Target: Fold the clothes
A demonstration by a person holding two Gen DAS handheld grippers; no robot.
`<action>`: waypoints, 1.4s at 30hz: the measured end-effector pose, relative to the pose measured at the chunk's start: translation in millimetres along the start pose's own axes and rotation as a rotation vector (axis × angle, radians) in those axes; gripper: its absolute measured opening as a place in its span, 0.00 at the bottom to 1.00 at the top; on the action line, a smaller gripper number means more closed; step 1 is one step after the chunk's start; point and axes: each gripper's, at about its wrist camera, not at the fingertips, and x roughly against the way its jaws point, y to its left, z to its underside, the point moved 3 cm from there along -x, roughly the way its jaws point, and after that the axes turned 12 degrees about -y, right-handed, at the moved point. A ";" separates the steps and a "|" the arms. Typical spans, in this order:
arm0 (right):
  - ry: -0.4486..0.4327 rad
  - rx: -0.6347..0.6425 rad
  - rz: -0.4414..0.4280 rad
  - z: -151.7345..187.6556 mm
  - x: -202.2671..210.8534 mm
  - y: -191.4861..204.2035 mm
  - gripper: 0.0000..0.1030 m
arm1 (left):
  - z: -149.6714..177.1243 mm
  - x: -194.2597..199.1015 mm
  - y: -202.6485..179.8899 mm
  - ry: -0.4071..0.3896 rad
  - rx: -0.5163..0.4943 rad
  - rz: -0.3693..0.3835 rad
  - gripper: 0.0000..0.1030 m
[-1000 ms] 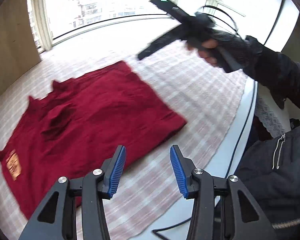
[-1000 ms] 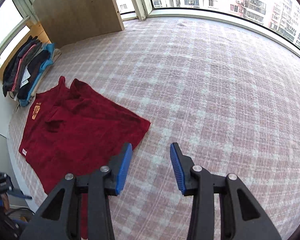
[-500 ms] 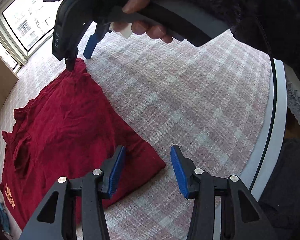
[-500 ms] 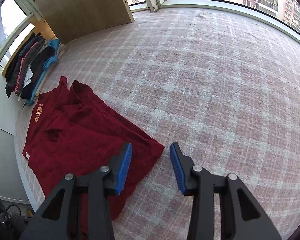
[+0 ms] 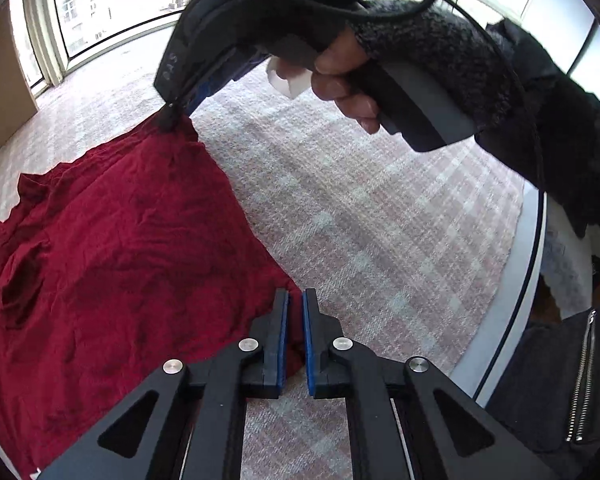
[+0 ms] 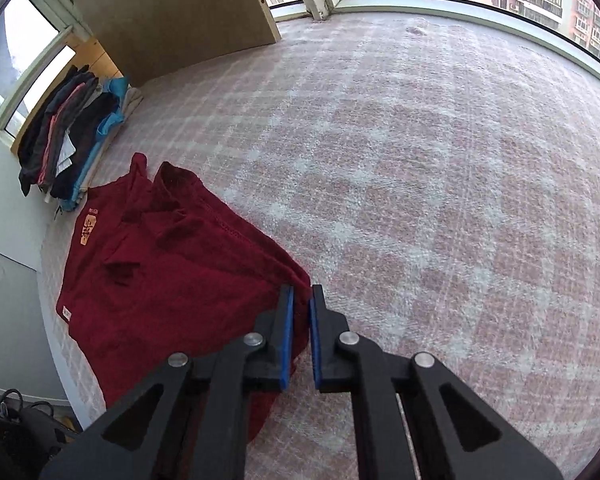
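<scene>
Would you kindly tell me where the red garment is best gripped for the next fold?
Grip the red garment at its two corners along the straight edge toward the open plaid cloth, coming steeply from above. That edge lies flat and uncovered; both grippers sit at those corners now, so the fold can carry toward the printed side.

A plaid-covered table (image 6: 420,160) bears a red garment (image 6: 172,280).
</scene>
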 end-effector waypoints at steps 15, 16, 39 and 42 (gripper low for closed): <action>-0.108 -0.035 -0.184 -81.1 13.0 135.3 0.07 | 23.3 145.2 86.4 -0.324 0.294 0.031 0.06; -0.106 -0.022 -0.195 -86.8 7.9 152.6 0.07 | 33.0 154.1 96.3 -0.340 0.315 0.025 0.06; 0.097 0.163 -0.013 -96.1 -207.3 378.7 0.07 | 214.2 217.5 278.1 -0.365 0.654 0.008 0.06; 0.120 0.152 -0.004 -96.5 -217.9 376.9 0.07 | 216.3 217.1 280.6 -0.347 0.648 0.018 0.06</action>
